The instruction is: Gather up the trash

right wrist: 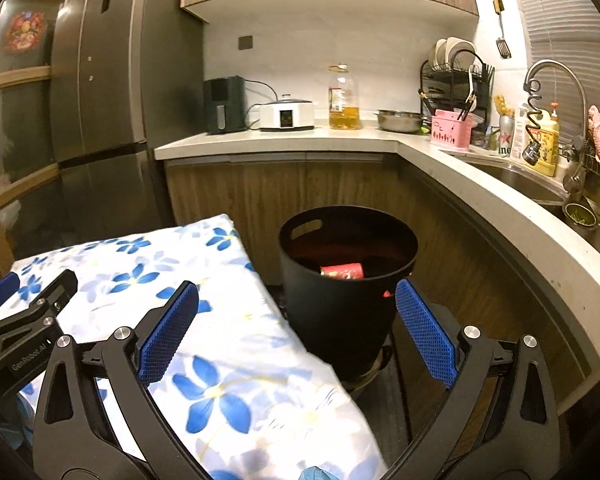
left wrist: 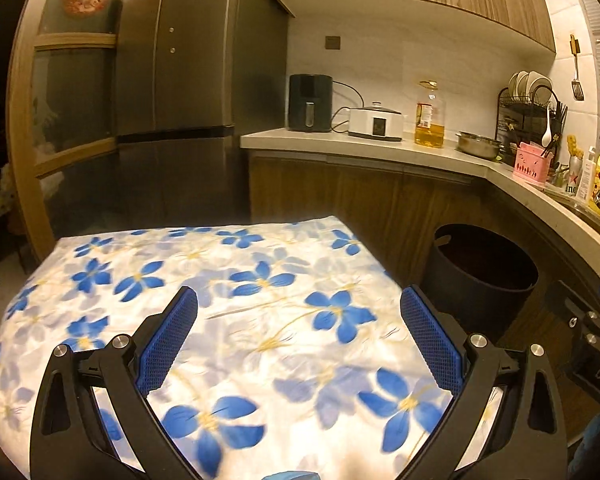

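Note:
A black round bin (right wrist: 346, 296) stands on the floor right of the table, also seen in the left wrist view (left wrist: 480, 276). Inside it lies a red can (right wrist: 342, 271). My left gripper (left wrist: 300, 312) is open and empty above the floral tablecloth (left wrist: 220, 300). My right gripper (right wrist: 298, 308) is open and empty, over the table's right edge and just before the bin. The left gripper also shows at the left of the right wrist view (right wrist: 28, 292). No loose trash shows on the cloth.
A kitchen counter (right wrist: 284, 140) wraps around behind and to the right, with an air fryer (right wrist: 224, 105), cooker (right wrist: 287, 115), oil bottle (right wrist: 343, 98), steel bowl (right wrist: 400, 120), dish rack (right wrist: 456, 80) and sink (right wrist: 540, 184). A fridge (left wrist: 180, 80) stands behind the table.

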A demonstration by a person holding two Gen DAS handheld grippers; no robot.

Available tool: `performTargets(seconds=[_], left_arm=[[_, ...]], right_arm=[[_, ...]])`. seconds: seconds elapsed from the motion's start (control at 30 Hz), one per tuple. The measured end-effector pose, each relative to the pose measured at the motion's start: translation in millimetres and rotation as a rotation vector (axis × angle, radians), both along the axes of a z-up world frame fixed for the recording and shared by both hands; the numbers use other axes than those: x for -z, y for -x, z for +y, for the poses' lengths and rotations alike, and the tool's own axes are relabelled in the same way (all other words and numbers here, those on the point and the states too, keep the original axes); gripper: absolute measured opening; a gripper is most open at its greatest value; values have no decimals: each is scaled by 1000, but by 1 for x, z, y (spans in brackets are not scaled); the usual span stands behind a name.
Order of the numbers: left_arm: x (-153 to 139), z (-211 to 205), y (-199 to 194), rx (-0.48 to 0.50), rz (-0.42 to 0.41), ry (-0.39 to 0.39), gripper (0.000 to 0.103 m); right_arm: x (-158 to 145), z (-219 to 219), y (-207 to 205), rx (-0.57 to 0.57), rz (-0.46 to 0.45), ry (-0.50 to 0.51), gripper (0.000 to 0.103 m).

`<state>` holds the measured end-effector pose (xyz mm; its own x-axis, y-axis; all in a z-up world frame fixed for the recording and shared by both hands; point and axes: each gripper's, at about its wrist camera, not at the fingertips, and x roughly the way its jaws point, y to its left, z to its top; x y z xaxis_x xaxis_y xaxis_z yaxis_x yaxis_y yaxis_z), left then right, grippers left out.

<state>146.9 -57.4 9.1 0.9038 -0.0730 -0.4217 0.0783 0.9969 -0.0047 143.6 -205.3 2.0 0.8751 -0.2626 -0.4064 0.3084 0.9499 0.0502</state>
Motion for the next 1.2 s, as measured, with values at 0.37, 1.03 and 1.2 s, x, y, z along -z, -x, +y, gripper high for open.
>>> performTargets(seconds=[0.37,1.03,1.2], left_arm=[[-5,33,47,-23,-35,10,97],[-11,51,74,-27,-62,36,97],[-10,51,74,-29,-64,34,97]], right_arm=[[-8,43,40,-56,-30,23,98],[-20,71,67,-80,-80,43,98],[-20,71,67,-80,-80,45,97]])
